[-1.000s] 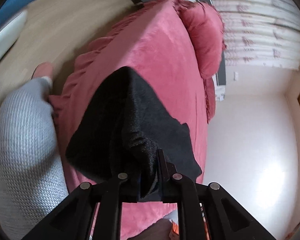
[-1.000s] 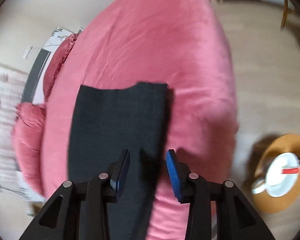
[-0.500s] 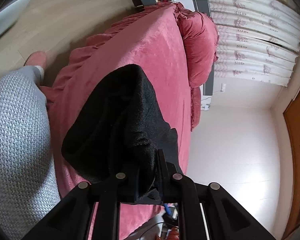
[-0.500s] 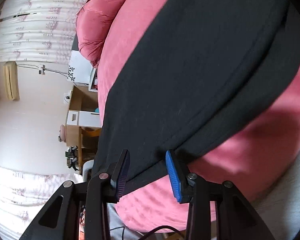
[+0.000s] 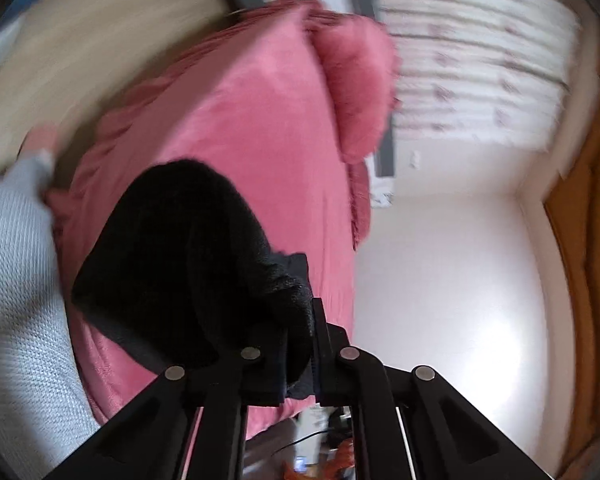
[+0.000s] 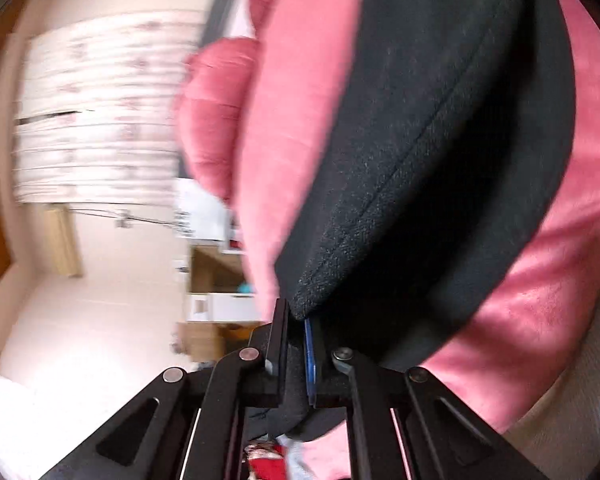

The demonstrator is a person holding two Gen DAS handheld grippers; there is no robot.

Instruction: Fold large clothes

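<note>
The left gripper (image 5: 300, 344) is pinching a bunched fold of the black knitted garment (image 5: 180, 256), its black fingers pressed together on the cloth. The garment is hanging from that grip and draping down onto the pink velvety bedspread (image 5: 252, 128), near the bed's front edge. A pink ruffled pillow (image 5: 356, 88) is lying at the far end of the bed, beside the white patterned curtains (image 5: 480, 60).

The right gripper (image 6: 298, 344) is clamping an edge of the same black knitted garment (image 6: 432, 140), with the cloth squeezed between a black finger and a blue-padded fingertip (image 6: 310, 356). A stitched seam is running along the garment from the grip toward the far side, and the cloth is spreading out over the pink bedspread (image 6: 540, 300).

A grey knitted trouser leg (image 5: 16, 300) is showing at the left of the left wrist view, against the bed's side. Both views are blurred; no writing, label or brand is legible anywhere.
</note>
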